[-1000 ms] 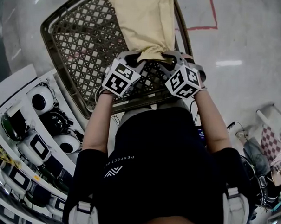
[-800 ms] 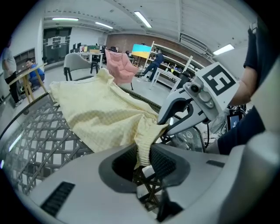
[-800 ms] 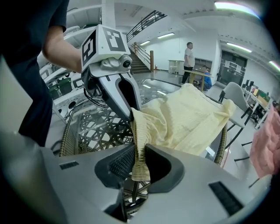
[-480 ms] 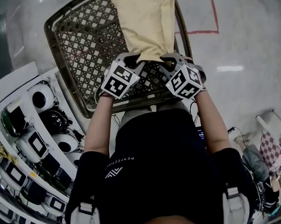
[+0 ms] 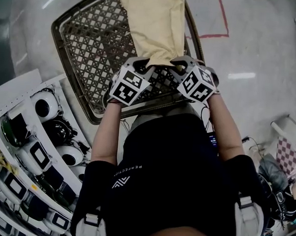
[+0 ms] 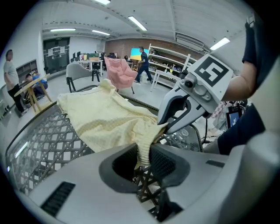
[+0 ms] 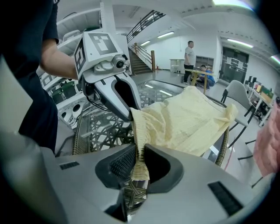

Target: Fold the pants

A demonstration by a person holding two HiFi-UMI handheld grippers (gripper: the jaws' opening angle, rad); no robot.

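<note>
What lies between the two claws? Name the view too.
The ribbed edge of the pants, pinched by the left claw and the right claw, spans the gap above the woven basket; the head view shows it.

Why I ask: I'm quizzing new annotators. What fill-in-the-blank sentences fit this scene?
Both the left gripper and right gripper are shut on the ____.
These drape over a lattice ____.
Each gripper carries a marker ____.
Missing words: pants; basket; cube.
</note>
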